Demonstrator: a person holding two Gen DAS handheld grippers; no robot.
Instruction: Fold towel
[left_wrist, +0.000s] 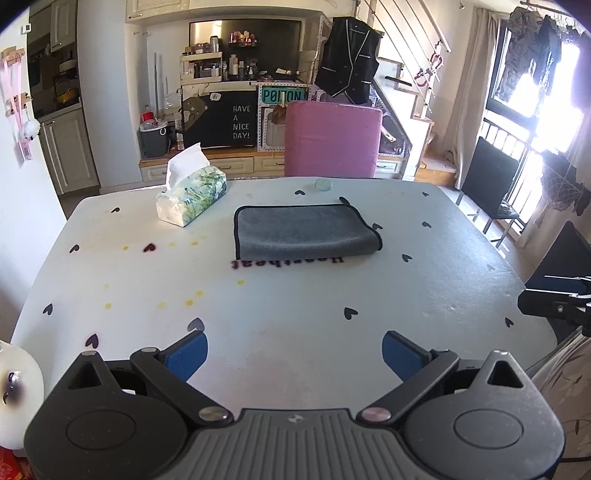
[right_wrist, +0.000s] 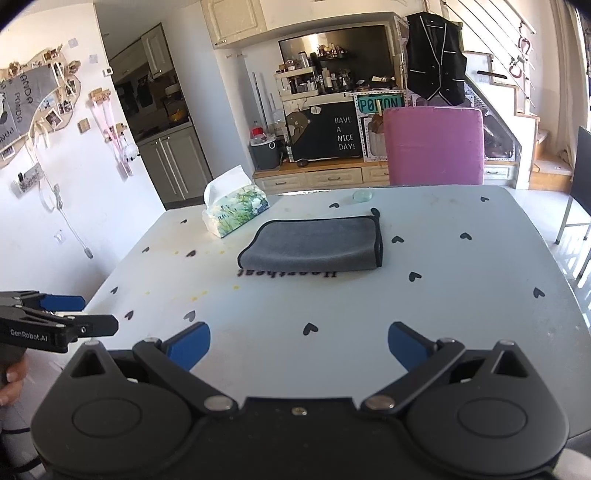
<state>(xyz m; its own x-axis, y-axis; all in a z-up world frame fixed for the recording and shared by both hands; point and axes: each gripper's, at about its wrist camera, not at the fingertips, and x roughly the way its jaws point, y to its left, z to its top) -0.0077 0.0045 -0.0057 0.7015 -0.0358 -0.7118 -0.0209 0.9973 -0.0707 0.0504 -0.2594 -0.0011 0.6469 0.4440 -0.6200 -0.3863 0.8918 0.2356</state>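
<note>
A grey towel (left_wrist: 304, 230) with black edging lies folded into a flat rectangle on the white table (left_wrist: 295, 314), beyond its middle. It also shows in the right wrist view (right_wrist: 314, 245). My left gripper (left_wrist: 293, 352) is open and empty, held over the near part of the table, well short of the towel. My right gripper (right_wrist: 299, 345) is open and empty too, also near the front edge. The left gripper shows from the side at the left edge of the right wrist view (right_wrist: 59, 317).
A tissue pack (left_wrist: 192, 194) stands left of the towel. A small clear glass disc (left_wrist: 323, 184) lies near the far edge. A pink chair (left_wrist: 332, 140) stands behind the table. Black chairs (left_wrist: 491, 184) stand to the right.
</note>
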